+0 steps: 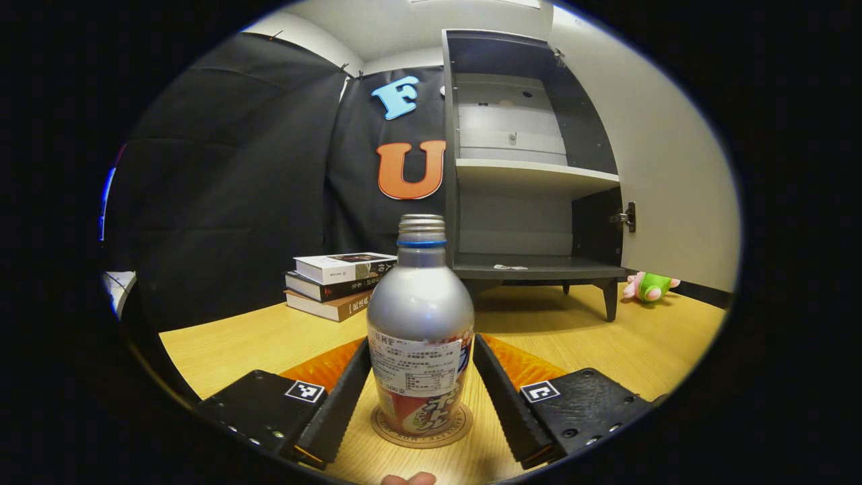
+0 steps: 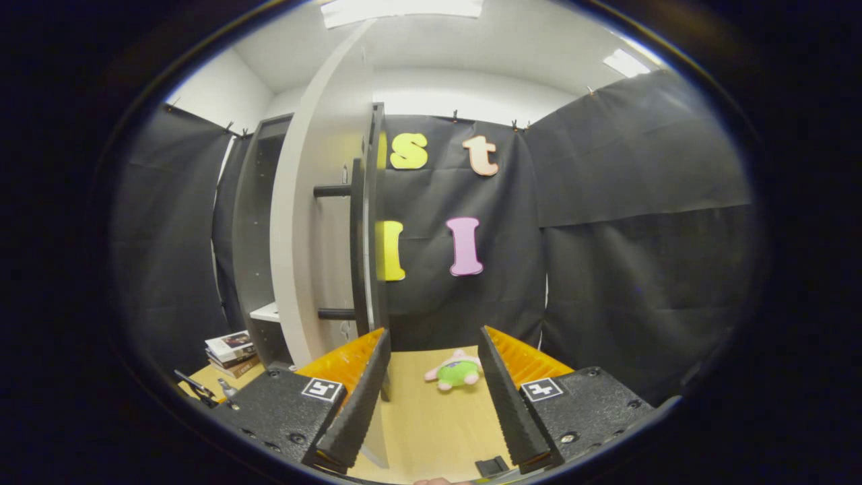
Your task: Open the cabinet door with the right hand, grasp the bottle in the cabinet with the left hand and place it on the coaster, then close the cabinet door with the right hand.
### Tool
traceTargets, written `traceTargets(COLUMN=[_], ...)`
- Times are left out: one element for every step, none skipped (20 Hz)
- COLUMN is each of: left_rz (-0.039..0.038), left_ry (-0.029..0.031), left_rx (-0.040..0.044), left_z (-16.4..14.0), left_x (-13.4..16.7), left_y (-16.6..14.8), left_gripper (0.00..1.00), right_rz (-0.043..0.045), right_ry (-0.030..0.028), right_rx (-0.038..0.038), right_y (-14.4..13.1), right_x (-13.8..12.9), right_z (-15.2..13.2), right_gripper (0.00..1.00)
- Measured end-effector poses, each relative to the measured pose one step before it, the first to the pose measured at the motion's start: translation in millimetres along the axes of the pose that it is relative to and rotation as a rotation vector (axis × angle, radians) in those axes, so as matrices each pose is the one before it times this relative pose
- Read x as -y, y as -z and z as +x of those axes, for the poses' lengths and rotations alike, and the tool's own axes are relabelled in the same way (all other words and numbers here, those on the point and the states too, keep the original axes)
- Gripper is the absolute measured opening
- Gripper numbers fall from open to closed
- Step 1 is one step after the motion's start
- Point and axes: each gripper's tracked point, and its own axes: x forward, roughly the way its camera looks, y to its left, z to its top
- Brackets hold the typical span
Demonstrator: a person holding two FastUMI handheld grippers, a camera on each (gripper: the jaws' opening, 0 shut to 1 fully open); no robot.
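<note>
A silver bottle [image 1: 419, 316] with a blue neck ring stands upright on a round coaster [image 1: 422, 431] on the wooden table. My left gripper [image 1: 422, 340] is shut on it, one finger against each side of its body. Behind it the dark cabinet [image 1: 532, 266] stands with its door swung open to the right and its shelves bare. In the right gripper view the pale cabinet door [image 2: 306, 222] shows nearly edge-on, with its black bar handle [image 2: 357, 249] facing me. My right gripper [image 2: 433, 350] is open just right of the door's lower edge, holding nothing.
A stack of books [image 1: 337, 283] lies left of the cabinet on the table [image 1: 222, 343]. A pink and green plush toy [image 2: 454, 370] lies on the table ahead of my right gripper; it shows too as a plush toy [image 1: 650, 285] right of the cabinet's legs.
</note>
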Motion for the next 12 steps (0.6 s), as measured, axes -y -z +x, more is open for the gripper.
traceTargets(left_rz=[-0.00199, -0.004, -0.00094, 0.00548, 0.00639, 0.00557, 0.00614, 0.00702, 0.01269, 0.01091, 0.00524, -0.00357], left_ry=[-0.00658, -0.00483, -0.00145, 0.00313, 0.00859, 0.01258, 0.01284, 0.01838, 0.02105, 0.01664, 0.01703, 0.01806], left_rx=[0.00652, 0.01673, 0.02042, 0.01494, 0.01029, 0.01574, 0.02039, 0.02315, 0.02451, 0.01524, 0.00525, -0.01042], left_z=[-2.1, -1.47, -0.78, -1.28, -2.27, -1.06, -1.48, -1.92, -1.46, -2.33, -2.37, -3.0], left_x=[-2.51, -2.31, -1.38, 0.31, 0.08, 1.23, 1.71, 3.04, 3.65, 1.36, 2.91, 2.93], left_y=[-5.25, -7.52, -9.93, -10.06, -10.83, -12.04, -16.42, -17.05, -21.51, -16.8, -15.29, -13.34], left_gripper=[0.93, 0.94, 0.94, 0.94, 0.94, 0.94, 0.94, 0.94, 0.94, 0.94, 0.94, 0.94], right_rz=[0.00168, 0.00125, 0.00205, 0.00591, 0.00982, 0.01092, 0.00722, 0.00225, 0.00187, 0.00412, 0.00132, -0.00056], right_ry=[0.00031, 0.00158, 0.00148, 0.00085, -0.00196, -0.00945, -0.01263, -0.00321, -0.00326, -0.00484, -0.00165, 0.00564], right_rx=[0.00069, 0.00133, 0.00195, 0.00375, 0.00278, -0.00474, -0.00784, -0.00035, 0.00715, 0.01066, 0.00904, 0.01217], right_y=[0.11, 0.85, -0.19, 0.9, 0.73, 3.6, 2.51, -0.43, -2.02, -2.31, -1.23, -0.55], right_x=[0.91, 0.91, 0.92, 1.58, 0.03, -0.89, -1.89, 2.73, 1.34, 0.42, 1.11, 3.07], right_z=[0.78, 0.13, 0.01, 0.42, 1.82, 1.8, 2.85, -0.45, 1.18, 1.7, 0.23, 1.3], right_gripper=[0.82, 0.82, 0.82, 0.82, 0.82, 0.82, 0.82, 0.82, 0.82, 0.82, 0.82, 0.82])
